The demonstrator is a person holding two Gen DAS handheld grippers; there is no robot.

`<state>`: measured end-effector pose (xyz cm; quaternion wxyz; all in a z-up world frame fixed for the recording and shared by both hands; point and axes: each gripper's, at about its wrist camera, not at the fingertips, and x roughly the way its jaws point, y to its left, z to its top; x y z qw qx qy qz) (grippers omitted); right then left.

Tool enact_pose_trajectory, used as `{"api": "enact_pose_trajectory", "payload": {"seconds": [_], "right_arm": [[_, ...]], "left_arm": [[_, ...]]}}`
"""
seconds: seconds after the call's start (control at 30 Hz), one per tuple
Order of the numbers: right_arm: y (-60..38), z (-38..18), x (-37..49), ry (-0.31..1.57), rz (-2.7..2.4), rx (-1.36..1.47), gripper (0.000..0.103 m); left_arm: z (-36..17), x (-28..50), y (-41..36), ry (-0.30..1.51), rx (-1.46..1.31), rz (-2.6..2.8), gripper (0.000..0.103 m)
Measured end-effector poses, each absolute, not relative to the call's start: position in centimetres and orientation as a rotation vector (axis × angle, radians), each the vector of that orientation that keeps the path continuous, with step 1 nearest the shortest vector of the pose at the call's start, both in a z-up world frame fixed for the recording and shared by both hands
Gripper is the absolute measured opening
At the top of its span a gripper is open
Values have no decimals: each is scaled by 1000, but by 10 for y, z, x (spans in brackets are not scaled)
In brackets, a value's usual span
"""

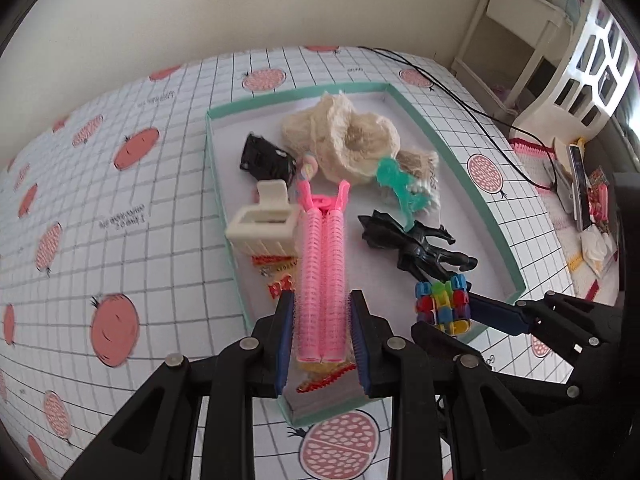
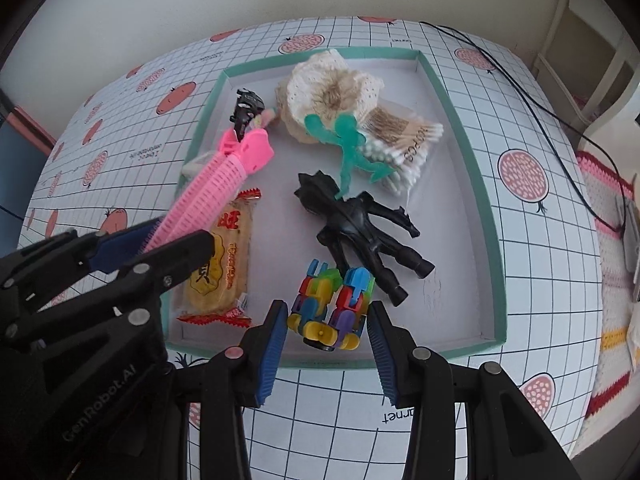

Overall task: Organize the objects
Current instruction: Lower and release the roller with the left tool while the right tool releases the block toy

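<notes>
Left gripper (image 1: pixel 322 344) nearest the left wrist lens, blue pads narrowly apart and pressing both sides of the pink hair roller clip (image 1: pixel 322 276), which it holds over the tray (image 1: pixel 216 184); clip handle end points toward 12 o'clock. In the right wrist view the same gripper body reads "GenRobot.AI" in grey along its side, at 8 o'clock.

Right gripper (image 2: pixel 328 344) is about half open, the multicolour block toy (image 2: pixel 330 304) between its pads, small gaps visible on both sides; cannot tell if the pads touch it. Toy sits in the tray near the front rim.

Tray: teal rim, white floor, on a grid-pattern tablecloth (image 2: pixel 540 240) with pink pomegranate prints; "arnet" readable upside down at 6 o'clock in the right view.

Inside the tray: snack packet (image 2: pixel 224 264), yellow with red Chinese characters, at 9 o'clock of the block toy; black figure (image 2: pixel 360 224) at 12 to 1 o'clock of it; green flat figure (image 2: pixel 348 140) over a cotton swab pack (image 2: pixel 404 148), lettering unreadable; cream knitted piece (image 2: pixel 332 88) at the far end; cream claw clip (image 1: pixel 264 224) and black clip (image 1: pixel 264 156) by the left rim.
</notes>
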<state>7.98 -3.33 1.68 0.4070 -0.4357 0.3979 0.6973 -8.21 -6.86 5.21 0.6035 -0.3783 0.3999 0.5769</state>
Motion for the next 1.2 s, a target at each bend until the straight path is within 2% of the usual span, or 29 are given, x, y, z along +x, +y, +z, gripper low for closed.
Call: {"api": "enact_pose_trajectory", "payload": {"seconds": [0.6,0.67,0.77,1.2], "right_arm": [[-34,10,81,999,1763,-1102,44],[-35,10,81,1003,1766,-1097,44],[-36,7,81,1011,1768,-1094,44],[-44,17,85,971,1783,-1006,45]], "left_arm": [[36,-85,-67,896,-971,1305,29],[36,-86,-68,886,-983,1296,30],[38,-87,-69,866,-996,1274,40],[58,-98,-91,807,-880,1296,43]]}}
